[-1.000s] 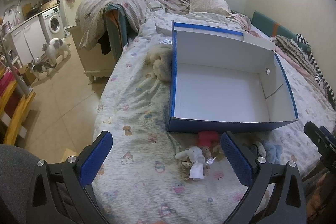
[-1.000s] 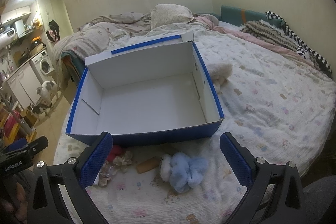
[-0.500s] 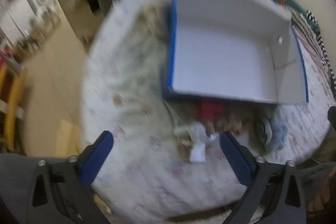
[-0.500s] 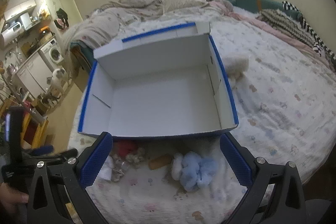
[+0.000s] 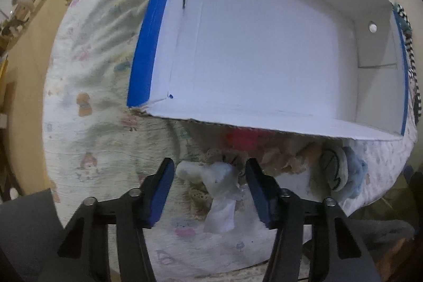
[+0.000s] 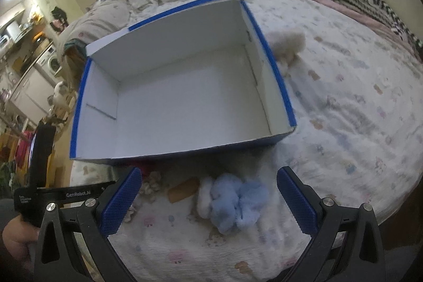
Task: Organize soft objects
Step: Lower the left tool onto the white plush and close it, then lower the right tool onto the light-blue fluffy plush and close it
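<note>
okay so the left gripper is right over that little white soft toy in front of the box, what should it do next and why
Probably finish closing on the white toy. The left gripper has a blue pad on each side of it, jaws closing, though neither pad clearly presses yet. The box behind stands empty, so lifting it in would follow.

Each gripper, the left gripper (image 5: pixel 210 172) and the right gripper (image 6: pixel 208 185), has a black plastic frame of triangular struts with round silver screws at the pivots. Its fingers (image 6: pixel 123 198) carry blue pads with a fine dimpled texture. The left one's black body bears small white lettering.
</note>
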Available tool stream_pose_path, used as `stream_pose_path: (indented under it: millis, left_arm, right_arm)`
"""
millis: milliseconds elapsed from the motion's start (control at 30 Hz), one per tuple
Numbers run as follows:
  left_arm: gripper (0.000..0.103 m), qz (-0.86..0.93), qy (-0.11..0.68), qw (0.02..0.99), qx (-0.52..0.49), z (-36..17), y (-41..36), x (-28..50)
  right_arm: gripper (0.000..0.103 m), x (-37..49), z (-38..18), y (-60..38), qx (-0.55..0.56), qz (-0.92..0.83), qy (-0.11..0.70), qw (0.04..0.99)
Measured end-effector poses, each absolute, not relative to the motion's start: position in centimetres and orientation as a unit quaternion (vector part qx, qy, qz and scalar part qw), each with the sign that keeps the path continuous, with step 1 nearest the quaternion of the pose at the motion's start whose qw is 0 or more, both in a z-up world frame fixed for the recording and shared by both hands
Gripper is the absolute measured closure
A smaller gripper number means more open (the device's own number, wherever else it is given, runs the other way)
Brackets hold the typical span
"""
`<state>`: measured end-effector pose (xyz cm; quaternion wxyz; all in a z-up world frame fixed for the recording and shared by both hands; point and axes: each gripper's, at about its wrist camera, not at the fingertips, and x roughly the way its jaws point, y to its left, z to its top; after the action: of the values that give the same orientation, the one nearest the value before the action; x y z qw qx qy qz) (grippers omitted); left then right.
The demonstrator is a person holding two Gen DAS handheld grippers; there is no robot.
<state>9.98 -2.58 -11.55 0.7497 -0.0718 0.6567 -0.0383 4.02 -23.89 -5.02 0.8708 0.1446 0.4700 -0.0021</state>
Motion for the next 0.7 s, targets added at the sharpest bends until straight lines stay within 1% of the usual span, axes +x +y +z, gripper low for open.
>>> stream_pose_path:
  millis: [33,133,200,400,467,633,667,700]
  left_arm:
    - [0.079,-0.035,0.659,0.747,-0.077,-11.8,-2.5,10.0]
    - [0.081,-0.040,0.661,0.745,-0.078,-12.1,-2.7,10.2]
    - [0.081,-0.042,0.653,0.752,-0.076,-11.6,-2.8,10.2]
    - [0.081,-0.052,0.622,0.779,-0.066,-7.3,-1.7,8.8]
    - [0.081,-0.048,0.605,0.793,-0.049,-5.5,-1.0,7.9]
    - [0.081,-0.050,0.591,0.805,-0.021,-4.0,-0.2,7.2]
    - [0.081,-0.050,0.588,0.807,-0.020,-4.0,-0.1,7.0]
    - [0.081,-0.050,0.585,0.809,-0.019,-4.2,0.1,7.0]
  right_arm:
    - [0.000,4.0,-5.2,-24.0,0.148,-0.005,0.470,0.870]
    - [0.000,4.2,-5.6,-24.4,0.156,-0.009,0.474,0.866]
    - [0.000,4.2,-5.8,-24.5,0.158,-0.010,0.476,0.865]
    - [0.000,4.3,-6.2,-25.8,0.190,-0.011,0.480,0.856]
    - [0.000,4.4,-6.7,-26.5,0.209,-0.015,0.488,0.847]
    - [0.000,4.7,-8.7,-27.7,0.245,-0.027,0.523,0.816]
    - [0.006,4.8,-9.4,-27.7,0.248,-0.028,0.533,0.808]
    - [0.007,4.9,-9.9,-27.6,0.248,-0.028,0.545,0.800]
